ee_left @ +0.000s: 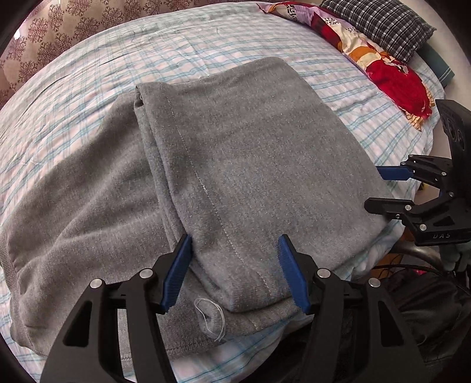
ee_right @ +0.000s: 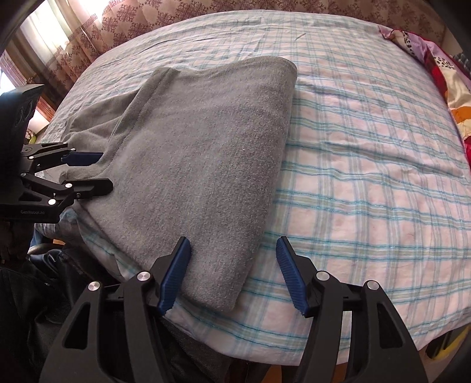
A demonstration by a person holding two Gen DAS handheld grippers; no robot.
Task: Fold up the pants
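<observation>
Grey pants (ee_left: 250, 147) lie folded over on a checked bed, a top layer doubled over a wider lower layer that spreads to the left. My left gripper (ee_left: 234, 240) hovers open over the near folded edge, its blue pads either side of the seam and not pressing the cloth. My right gripper (ee_right: 233, 240) is open too, above the near right corner of the pants (ee_right: 206, 147), one pad over the cloth and one over the sheet. Each gripper shows in the other's view: the right gripper (ee_left: 379, 188) at the pants' right edge, the left gripper (ee_right: 106, 172) at their left edge.
The blue-and-pink checked bedsheet (ee_right: 368, 176) stretches away to the right and far side. A red patterned pillow (ee_left: 391, 76) and a dark checked pillow (ee_left: 382, 23) lie at the far right. Patterned curtains (ee_right: 88, 38) hang behind. The bed's near edge drops to dark clutter (ee_left: 426, 309).
</observation>
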